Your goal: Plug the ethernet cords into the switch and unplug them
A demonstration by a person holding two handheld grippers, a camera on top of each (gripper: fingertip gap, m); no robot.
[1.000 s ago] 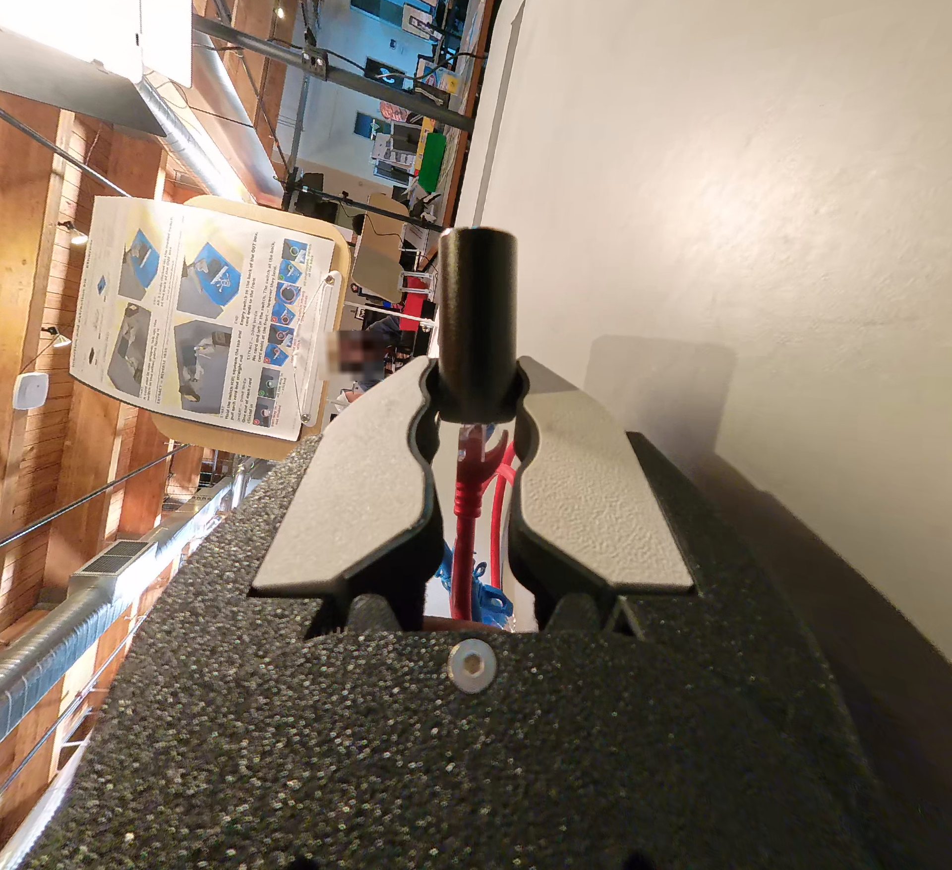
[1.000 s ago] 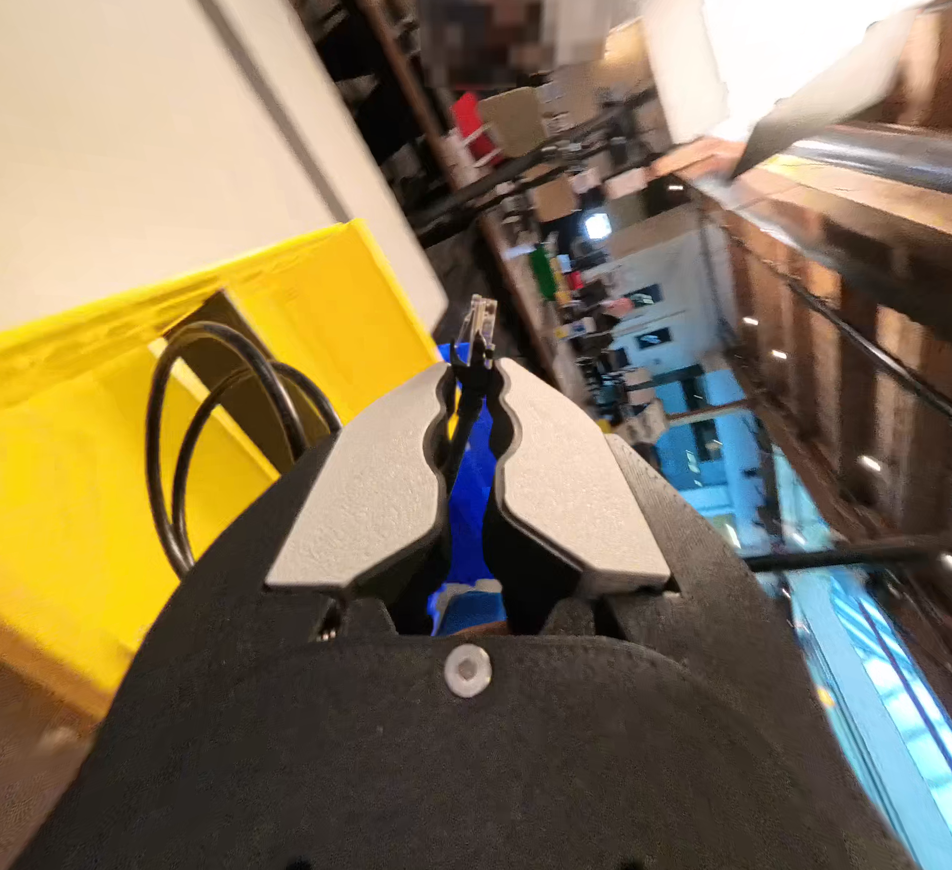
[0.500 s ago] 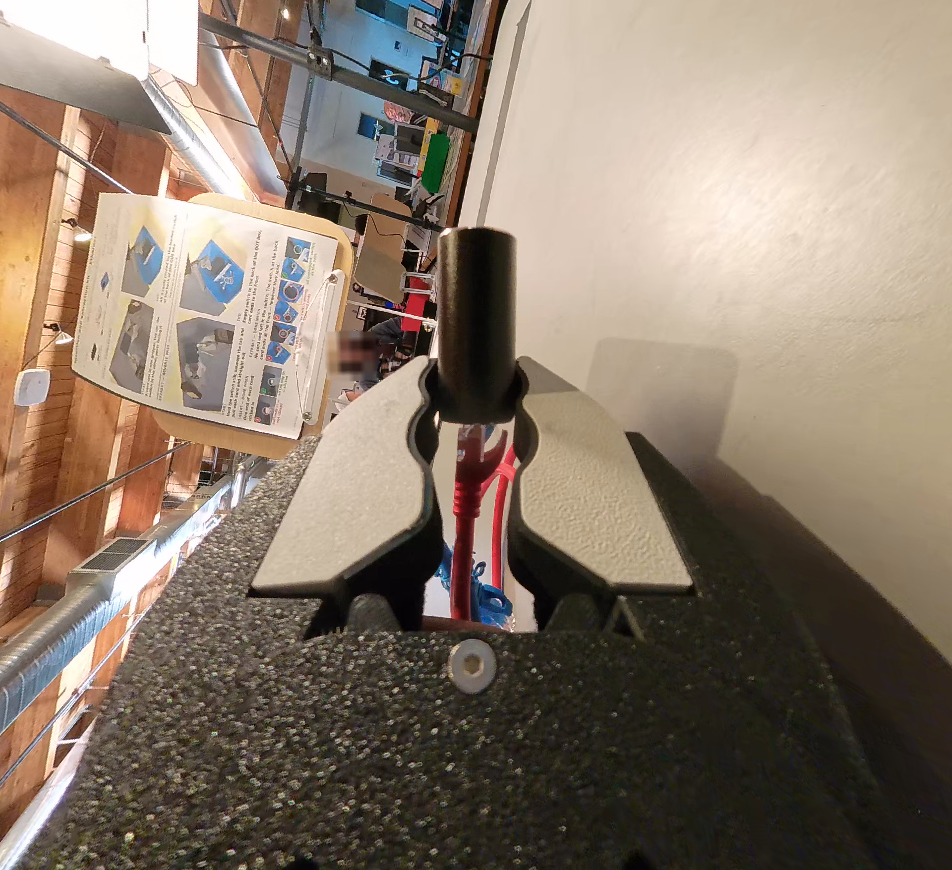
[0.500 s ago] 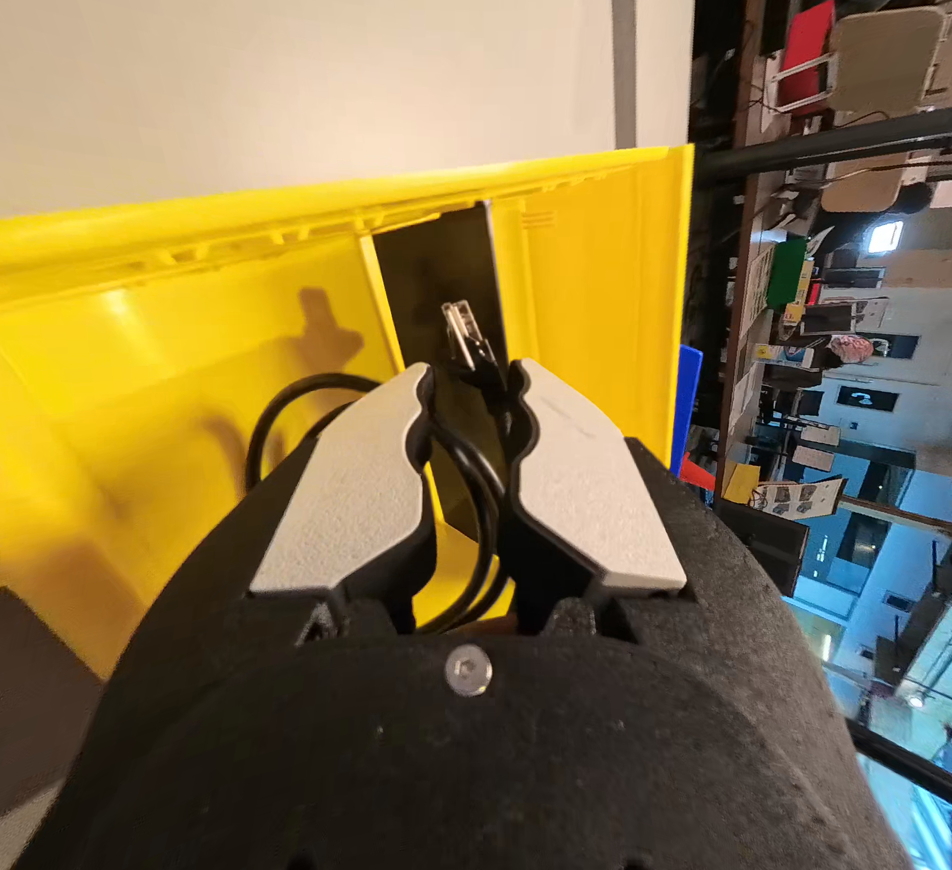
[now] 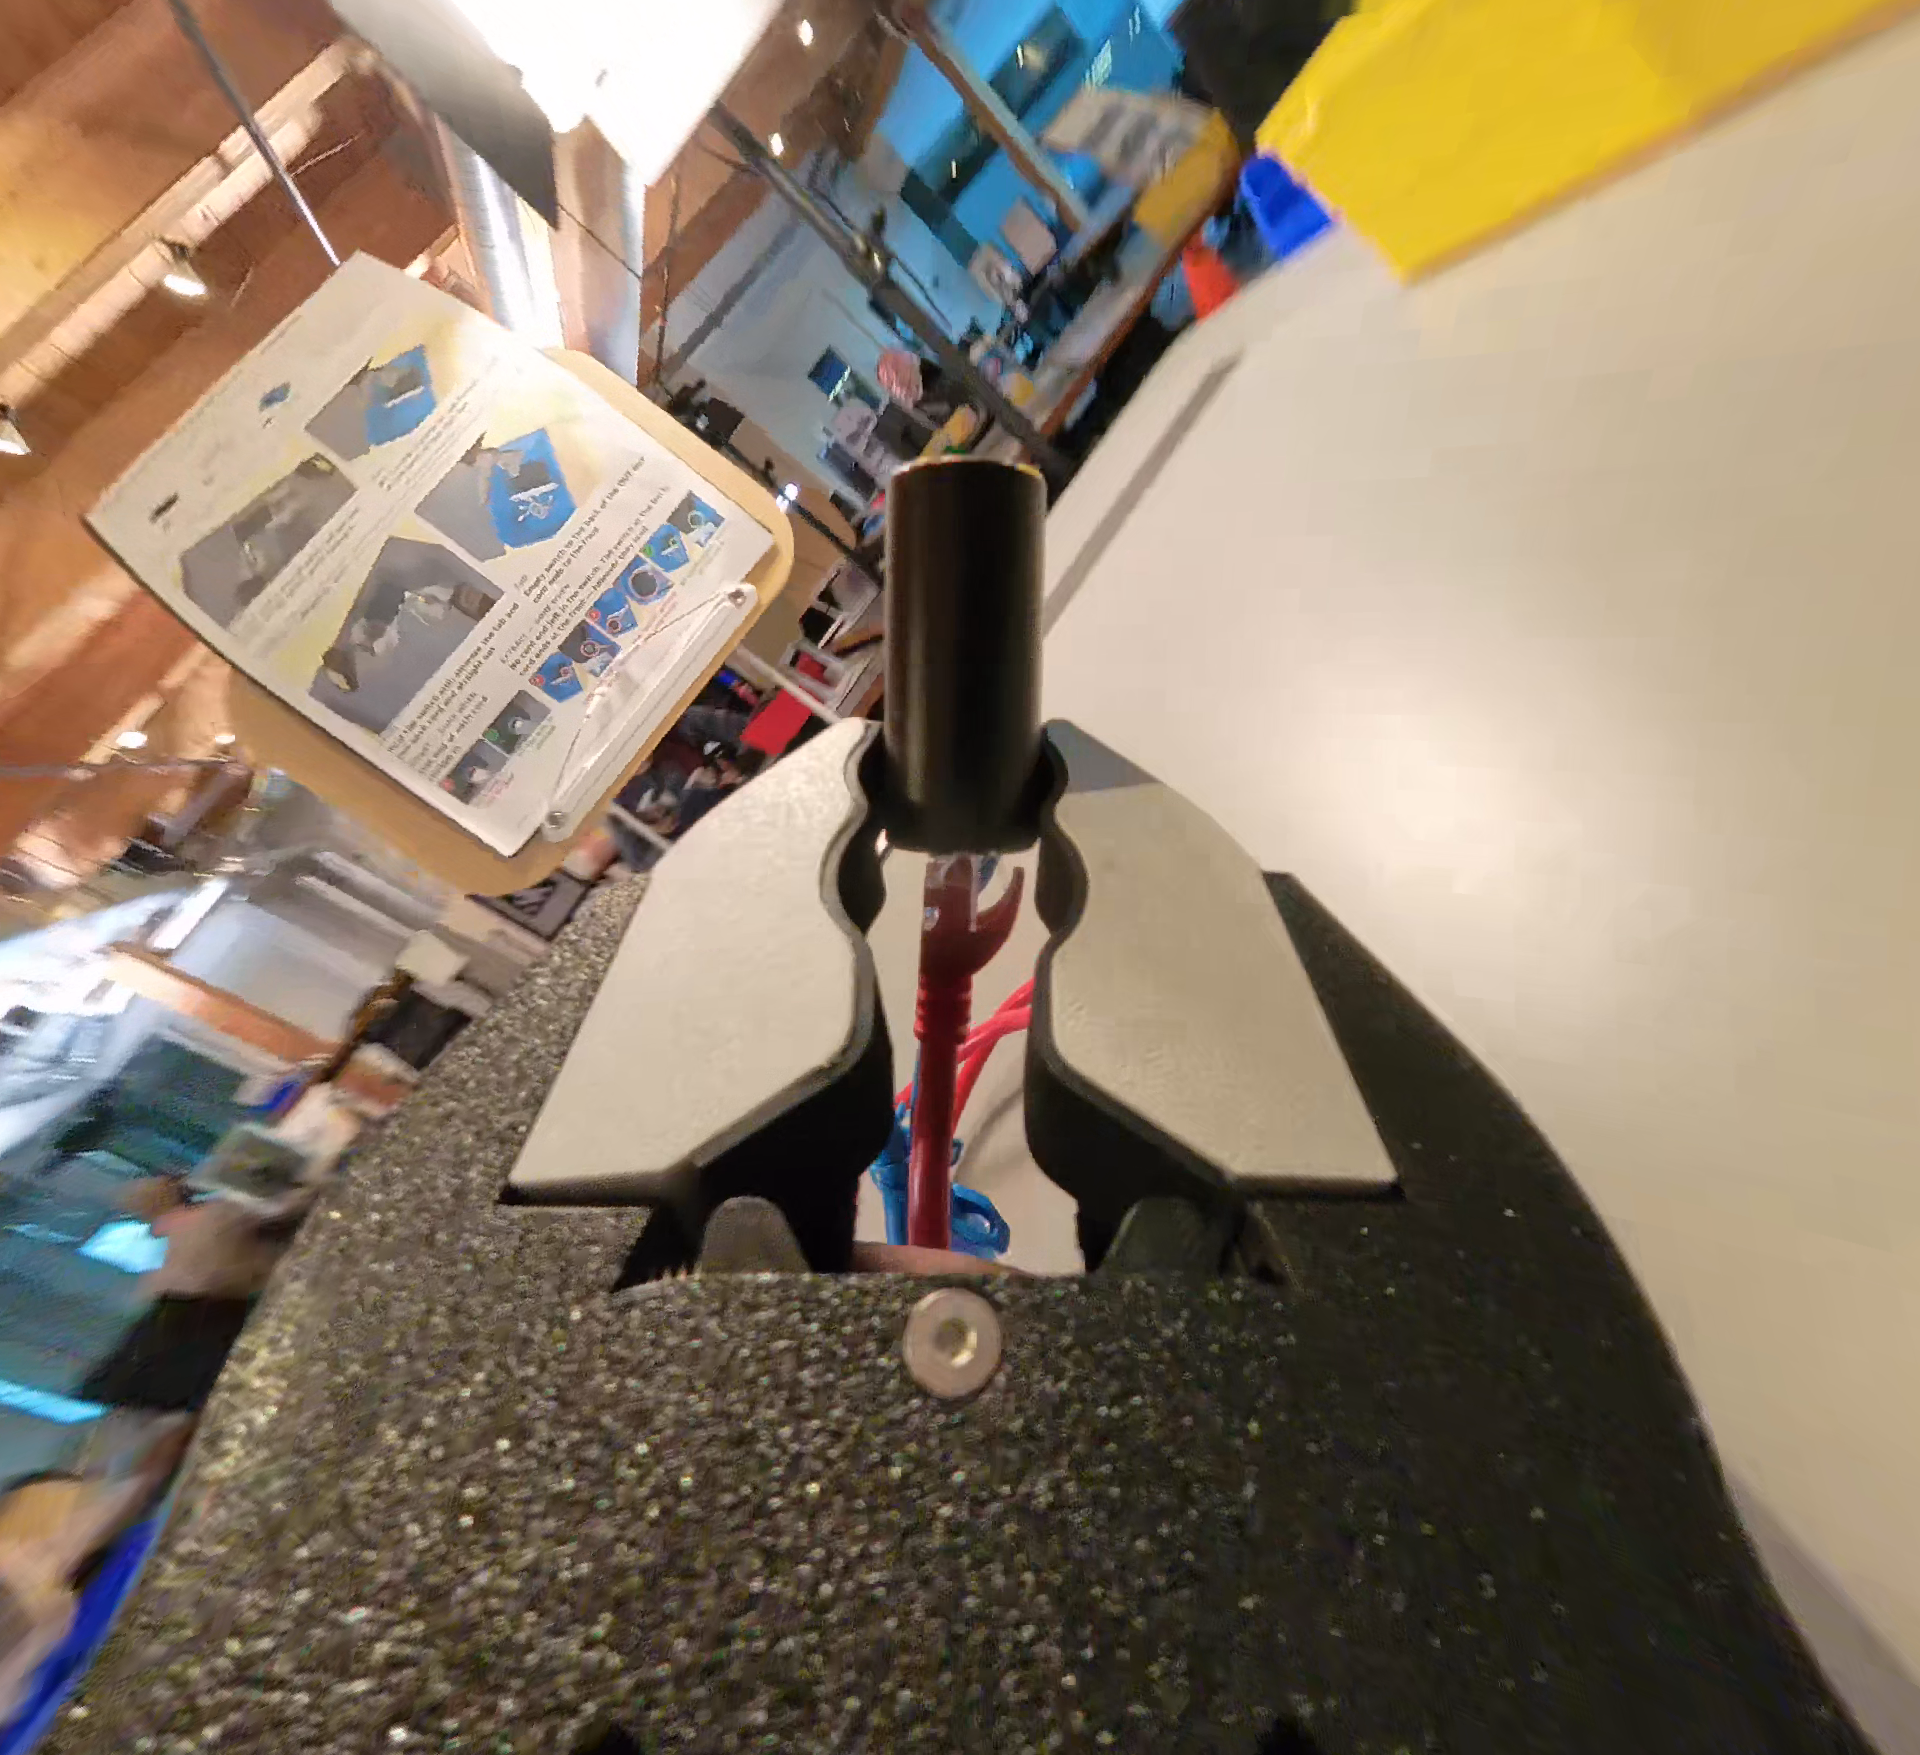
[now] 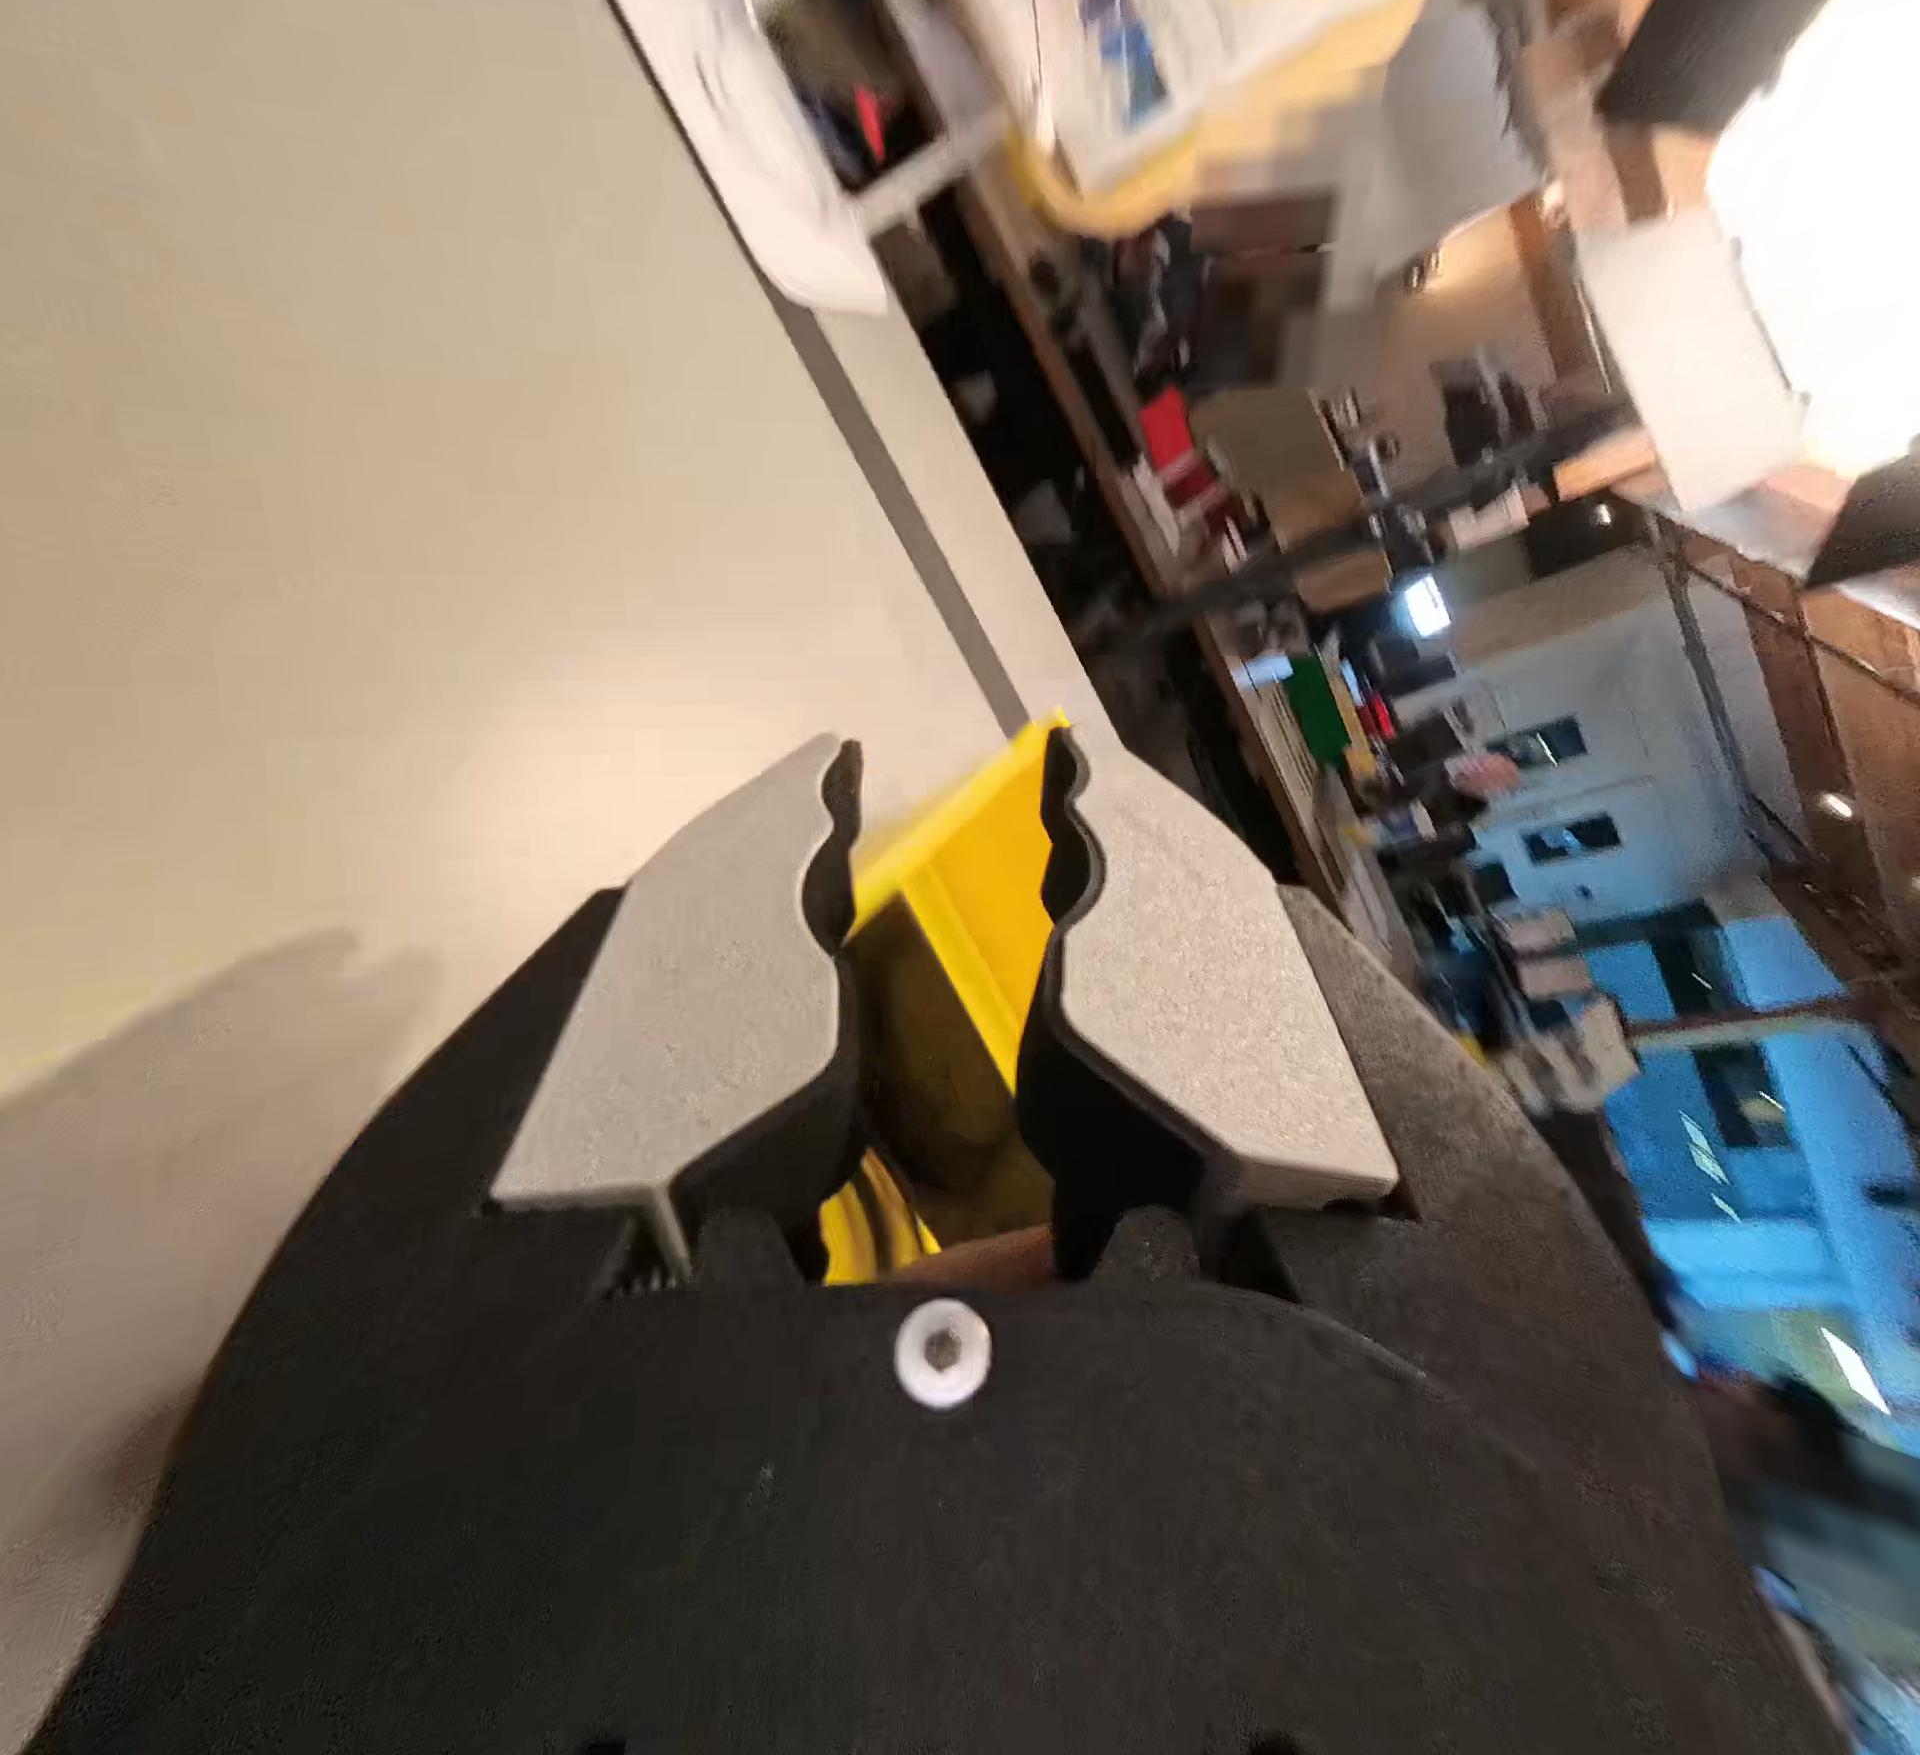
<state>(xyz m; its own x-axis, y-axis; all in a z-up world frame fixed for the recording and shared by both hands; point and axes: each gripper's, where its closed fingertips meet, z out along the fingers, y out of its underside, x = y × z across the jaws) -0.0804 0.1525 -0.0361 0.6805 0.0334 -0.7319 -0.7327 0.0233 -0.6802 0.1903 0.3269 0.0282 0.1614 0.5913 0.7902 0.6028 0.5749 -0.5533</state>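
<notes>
My left gripper (image 5: pixel 961 770) is shut on a black, rounded switch body (image 5: pixel 961 625) that stands up out of the fingertips. A red ethernet cord (image 5: pixel 940 1030) runs up between the fingers to the switch's underside, and its plug sits right at the switch. Blue cords (image 5: pixel 894 1175) lie farther down behind it. My right gripper (image 6: pixel 956 760) is open with nothing between its pads. Through the gap I see the corner of a yellow bin (image 6: pixel 977 874). The black cord does not show in the right wrist view.
A white tabletop (image 5: pixel 1507 770) fills the right of the left wrist view, with the yellow bin (image 5: pixel 1558 43) at its far end. A clipboard with a printed sheet (image 5: pixel 436 542) hangs on the left. The tabletop (image 6: pixel 416 458) also shows in the right wrist view. Both views are blurred. Across from one pair of fingers to the other is roughly 35 cm.
My right gripper held a black cord's plug, carried it over the yellow bin, opened and let it go, then swung away. My left gripper turned while keeping its hold on the switch.
</notes>
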